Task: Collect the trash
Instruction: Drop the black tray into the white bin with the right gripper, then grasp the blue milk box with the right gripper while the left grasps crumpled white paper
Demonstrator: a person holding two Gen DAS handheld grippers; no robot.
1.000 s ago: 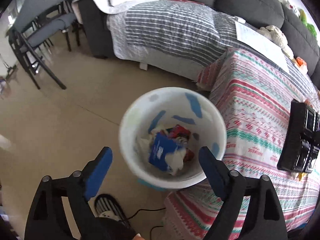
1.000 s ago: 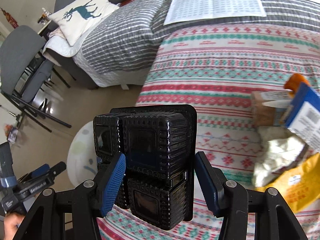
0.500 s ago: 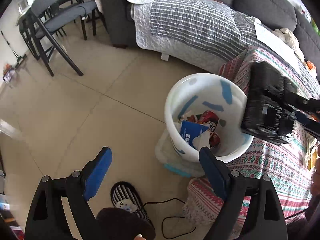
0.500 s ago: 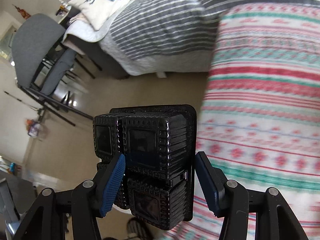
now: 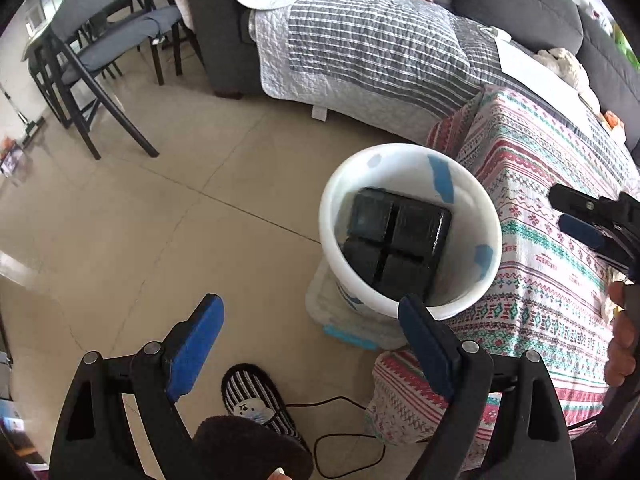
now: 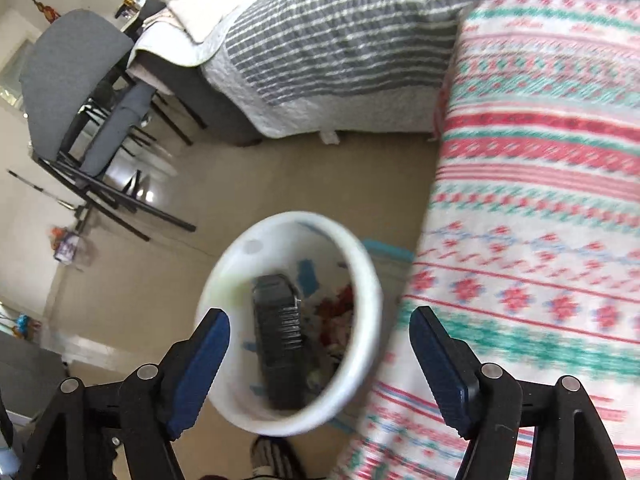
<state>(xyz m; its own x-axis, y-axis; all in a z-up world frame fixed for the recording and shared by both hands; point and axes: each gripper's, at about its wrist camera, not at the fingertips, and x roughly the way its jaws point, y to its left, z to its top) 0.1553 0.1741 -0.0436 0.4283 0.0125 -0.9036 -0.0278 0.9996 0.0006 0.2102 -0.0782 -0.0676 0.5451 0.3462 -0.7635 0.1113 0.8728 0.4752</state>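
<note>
A white bucket [image 5: 408, 308] with blue patches stands on the floor beside the patterned table. A black plastic food tray [image 5: 396, 244] lies inside it, leaning on the wall; in the right wrist view this tray [image 6: 278, 344] stands edge-on in the bucket [image 6: 368, 320] over other rubbish. My right gripper [image 6: 320, 340] hangs above the bucket, its jaws opening with nothing between the pads; it also shows as black fingers [image 5: 580, 228] at the right edge of the left wrist view. My left gripper [image 5: 310, 334] stands open and empty, near the bucket's near side.
The table under a red, green and white patterned cloth [image 5: 552, 216] borders the bucket. A grey sofa with a striped quilt [image 5: 372, 52] is behind, and folding chairs [image 5: 92, 64] stand at the far left. A striped slipper [image 5: 256, 396] and a black cable [image 5: 340, 444] lie on the floor.
The right gripper carried the black tray from the table to over the bucket, then let it go; the tray now lies in the bucket. The left gripper drew back from the bucket.
</note>
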